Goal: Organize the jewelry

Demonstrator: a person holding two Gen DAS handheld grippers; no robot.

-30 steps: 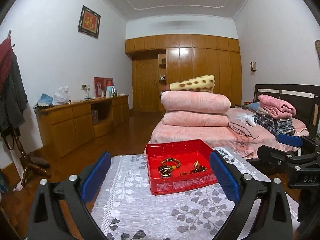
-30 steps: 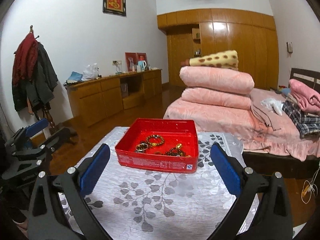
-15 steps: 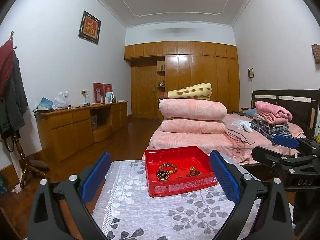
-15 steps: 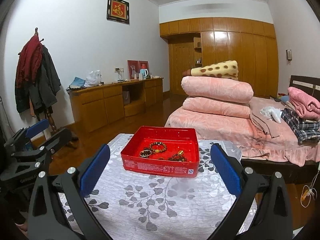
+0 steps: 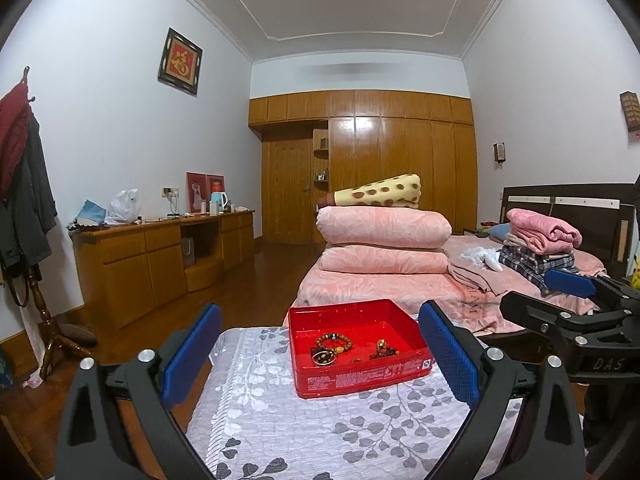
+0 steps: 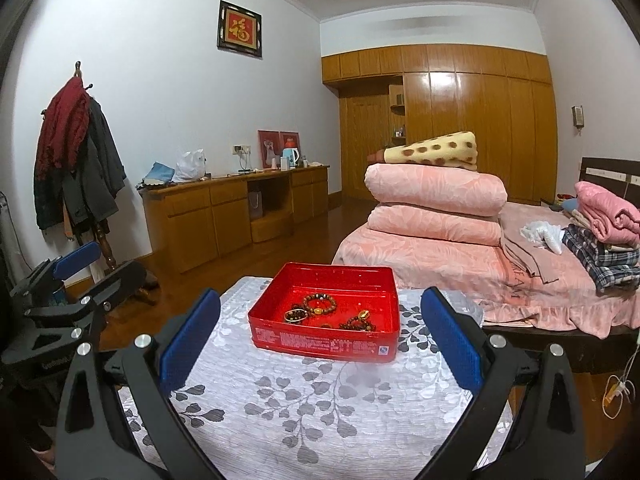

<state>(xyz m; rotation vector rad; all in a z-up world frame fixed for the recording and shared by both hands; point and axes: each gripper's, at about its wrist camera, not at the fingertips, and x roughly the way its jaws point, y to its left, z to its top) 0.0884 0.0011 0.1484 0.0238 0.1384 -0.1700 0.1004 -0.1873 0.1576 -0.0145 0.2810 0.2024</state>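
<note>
A shallow red tin [image 5: 362, 380] [image 6: 324, 346] sits on a table with a grey leaf-patterned cloth [image 5: 312, 432] [image 6: 312, 404]. Inside lie beaded bracelets [image 5: 332, 343] [image 6: 319, 303], a smaller dark ring of beads [image 5: 323, 357] [image 6: 295, 315] and a tangle of brown beads with a gold piece [image 5: 383, 351] [image 6: 359, 322]. My left gripper [image 5: 320, 356] is open, held back from the tin with nothing between its blue pads. My right gripper [image 6: 320, 340] is open too, also short of the tin. Each gripper shows in the other's view, the right gripper [image 5: 568, 300] and the left gripper [image 6: 68, 280].
A bed [image 6: 460, 248] with stacked pink quilts stands just behind the table. A wooden sideboard [image 5: 160, 252] runs along the left wall, a coat stand [image 6: 80, 168] near it. Wardrobes [image 6: 460, 120] fill the far wall. Wooden floor lies left of the table.
Both cameras have tilted upward and drawn back a little, so the tin sits lower and smaller in view and more ceiling shows. Both grippers stay open; the jewelry has not moved.
</note>
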